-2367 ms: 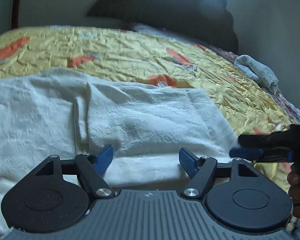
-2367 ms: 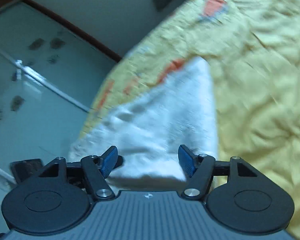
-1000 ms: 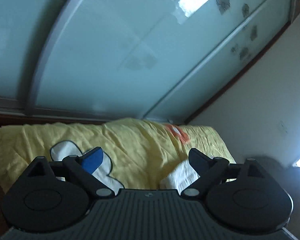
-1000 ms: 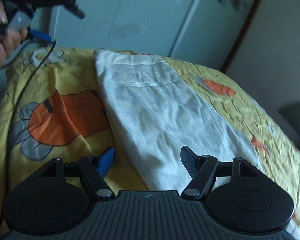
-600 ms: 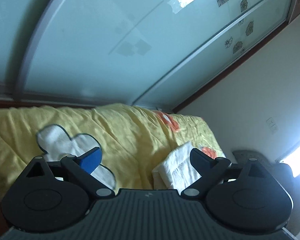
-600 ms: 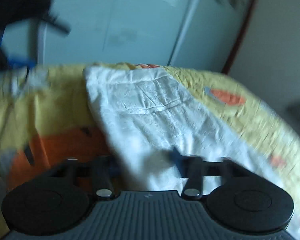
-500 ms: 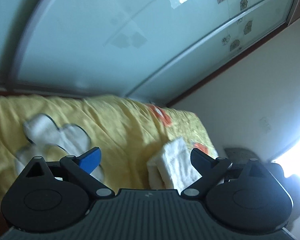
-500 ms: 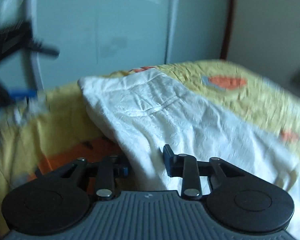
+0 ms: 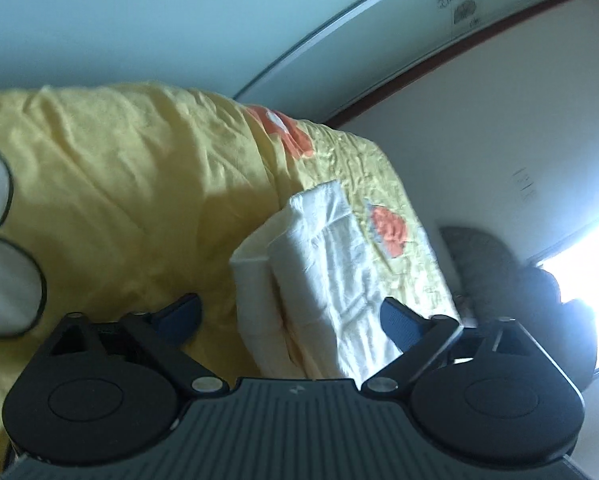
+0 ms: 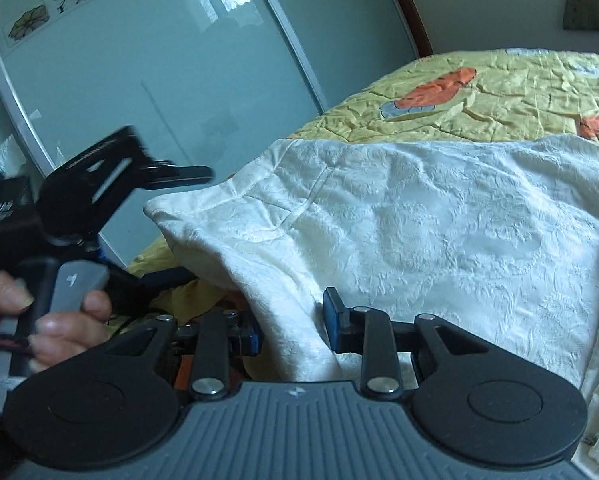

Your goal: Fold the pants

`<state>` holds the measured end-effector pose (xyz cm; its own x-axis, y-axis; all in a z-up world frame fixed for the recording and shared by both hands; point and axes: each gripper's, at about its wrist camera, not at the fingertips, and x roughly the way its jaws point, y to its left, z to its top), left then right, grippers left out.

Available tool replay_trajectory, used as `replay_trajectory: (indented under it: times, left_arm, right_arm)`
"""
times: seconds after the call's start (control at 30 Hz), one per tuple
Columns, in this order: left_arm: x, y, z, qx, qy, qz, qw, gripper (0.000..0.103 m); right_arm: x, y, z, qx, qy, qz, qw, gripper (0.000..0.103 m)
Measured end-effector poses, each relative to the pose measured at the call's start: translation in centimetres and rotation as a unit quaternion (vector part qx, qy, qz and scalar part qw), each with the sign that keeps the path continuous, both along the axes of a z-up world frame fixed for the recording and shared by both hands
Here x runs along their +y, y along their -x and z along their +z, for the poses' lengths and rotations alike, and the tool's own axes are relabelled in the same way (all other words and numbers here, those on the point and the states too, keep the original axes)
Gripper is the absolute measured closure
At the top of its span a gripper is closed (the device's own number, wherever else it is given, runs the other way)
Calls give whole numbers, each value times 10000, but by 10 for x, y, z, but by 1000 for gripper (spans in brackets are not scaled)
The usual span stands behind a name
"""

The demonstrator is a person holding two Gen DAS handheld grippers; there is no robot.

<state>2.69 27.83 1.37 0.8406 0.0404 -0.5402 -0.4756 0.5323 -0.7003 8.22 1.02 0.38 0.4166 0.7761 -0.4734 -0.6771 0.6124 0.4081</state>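
Observation:
The white textured pants lie spread on the yellow bedspread. My right gripper has closed most of the way around the pants' lifted near edge, which runs between its blue pads. My left gripper is open, with its jaws on either side of the raised white pants corner but apart from it. The left gripper and the hand holding it also show at the left of the right wrist view, with one finger above and one below that corner.
The bedspread carries orange and white cartoon patches. Frosted glass wardrobe doors stand close beyond the bed's edge. A dark headboard and a bright window are at the right in the left wrist view.
My right gripper has closed from wide open onto the pants' edge and lifted it. My left gripper has swung toward the pants corner, which now sits between its open jaws.

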Motion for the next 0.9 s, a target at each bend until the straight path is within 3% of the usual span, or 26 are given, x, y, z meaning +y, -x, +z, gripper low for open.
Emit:
replay_trajectory:
  times: [0.07,0.1,0.13,0.17,0.27,0.43,0.9]
  left_arm:
    - [-3,-5,2,184,-258,5,9995,24]
    - [-4,-8,3,279,-411,22,9988,34]
    - [-6,-12,3,449,-593,26,9972,61]
    - [-8,-15,2,582,-722,-31,9957,70]
    - [-12,-16,1,612,-1107,-118,9919,71]
    - [-31,-31,9,769,-1950,-243,9775,71]
    - [-29,-40,6,982,-1941,-230,9758,72]
  right_arm:
    - [5,7,1,-211,184,10,9996,75]
    - [7,9,1,-304,265,3,9992,74]
    - [9,11,1,-388,335,0,9987,74]
    - [11,13,1,-443,385,9,9983,74]
    - [10,12,0,-435,384,35,9983,72]
    - [5,6,-1,-257,186,90,9995,67]
    - [4,8,0,-256,142,151,9995,62]
